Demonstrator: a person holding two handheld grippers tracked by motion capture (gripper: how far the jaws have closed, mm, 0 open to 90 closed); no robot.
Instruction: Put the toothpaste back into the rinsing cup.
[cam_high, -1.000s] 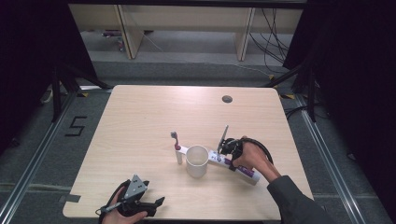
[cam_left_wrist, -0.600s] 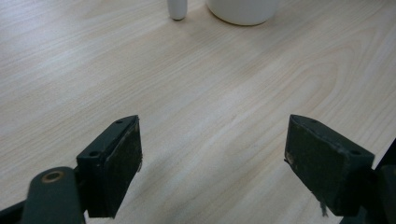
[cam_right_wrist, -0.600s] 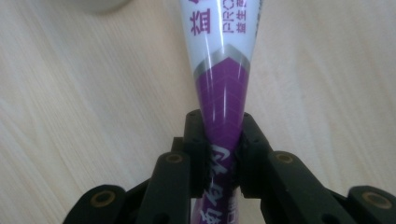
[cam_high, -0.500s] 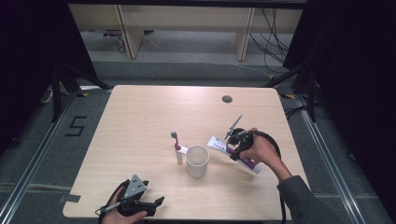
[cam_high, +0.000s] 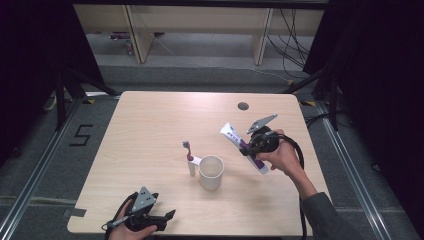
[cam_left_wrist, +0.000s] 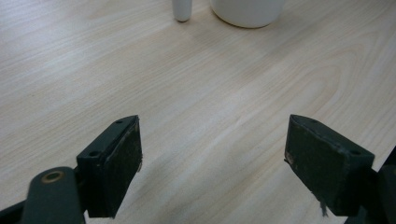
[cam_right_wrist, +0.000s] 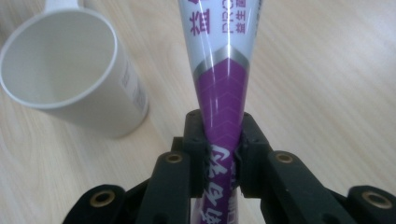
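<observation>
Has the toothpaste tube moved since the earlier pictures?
Yes. The toothpaste tube, clamped in the right tool, has lifted off the table and swung up and away from the white cup, which stayed put.

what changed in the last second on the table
The right gripper, jaws shut on the toothpaste tube, lifted it off the table and tilted it up beside the cup. The left gripper, cup and toothbrush stayed put.

Glossy plastic tube (cam_right_wrist: 224, 70); smooth matt white plastic cup (cam_right_wrist: 70, 70); pale wood-grain worktop (cam_left_wrist: 210, 93) with a matt finish.
</observation>
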